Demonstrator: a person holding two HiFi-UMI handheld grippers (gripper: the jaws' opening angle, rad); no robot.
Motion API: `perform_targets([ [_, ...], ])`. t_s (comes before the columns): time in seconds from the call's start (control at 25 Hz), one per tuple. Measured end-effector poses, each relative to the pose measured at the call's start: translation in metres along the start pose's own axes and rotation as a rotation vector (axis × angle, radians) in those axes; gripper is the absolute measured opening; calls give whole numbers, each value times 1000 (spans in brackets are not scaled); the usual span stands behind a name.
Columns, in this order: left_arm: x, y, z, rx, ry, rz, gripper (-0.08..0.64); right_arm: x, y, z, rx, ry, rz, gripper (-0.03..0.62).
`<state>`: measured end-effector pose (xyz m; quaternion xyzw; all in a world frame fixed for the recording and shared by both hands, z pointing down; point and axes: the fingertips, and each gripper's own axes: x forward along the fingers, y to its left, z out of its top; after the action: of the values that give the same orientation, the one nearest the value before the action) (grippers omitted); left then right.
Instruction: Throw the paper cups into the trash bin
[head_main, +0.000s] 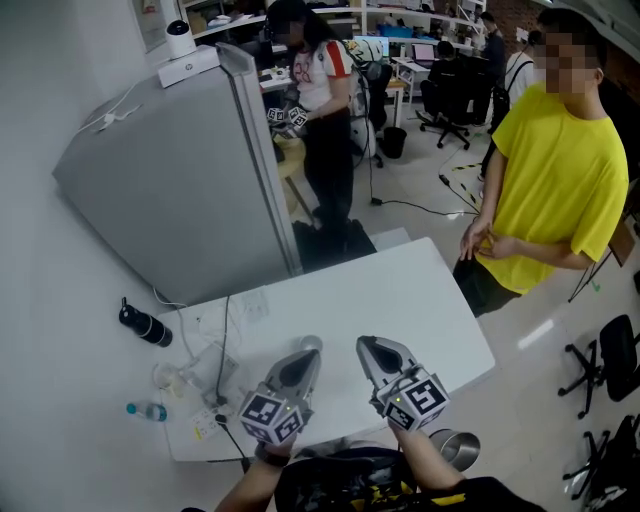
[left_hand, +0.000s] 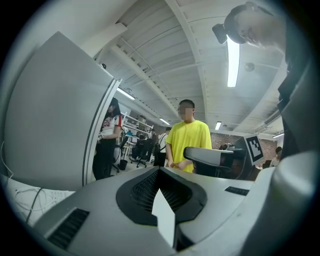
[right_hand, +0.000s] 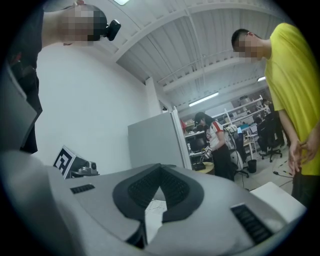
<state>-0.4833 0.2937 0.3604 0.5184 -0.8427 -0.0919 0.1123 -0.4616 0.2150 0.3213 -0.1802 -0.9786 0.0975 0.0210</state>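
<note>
I see no paper cup clearly in any view. A round metal trash bin (head_main: 456, 447) stands on the floor by the table's front right corner, beside my right forearm. My left gripper (head_main: 310, 346) and right gripper (head_main: 366, 345) hover side by side over the front of the white table (head_main: 400, 300), both tilted upward. In the left gripper view the left gripper (left_hand: 160, 174) has its jaws together with nothing between them. The right gripper (right_hand: 160, 172) is likewise shut and empty in its own view.
A grey partition (head_main: 170, 180) leans behind the table. On the table's left lie cables, a clear cup-like thing (head_main: 170, 378), a small water bottle (head_main: 148, 410) and a black bottle (head_main: 145, 326). A person in a yellow shirt (head_main: 555, 180) stands at the right, and another person (head_main: 325, 120) behind.
</note>
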Motion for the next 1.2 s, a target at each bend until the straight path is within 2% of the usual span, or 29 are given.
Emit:
perform_targets([
  [0.48,21,-4,-5,-26,26,-39,3,2,-10,-3,16,-8,-39,3],
  [0.84,48,-8,-6,-62,14,-72,3,-28,-38,3,2,-35,-145,3],
  [1.0,43,-6,-12,-65,15,-53,3,-32,-34,-7,-3,-14,-136,3],
  [1.2,29,9,-9,-64,-2,1,3,-13,-21,-11,-12,2,-79,5],
])
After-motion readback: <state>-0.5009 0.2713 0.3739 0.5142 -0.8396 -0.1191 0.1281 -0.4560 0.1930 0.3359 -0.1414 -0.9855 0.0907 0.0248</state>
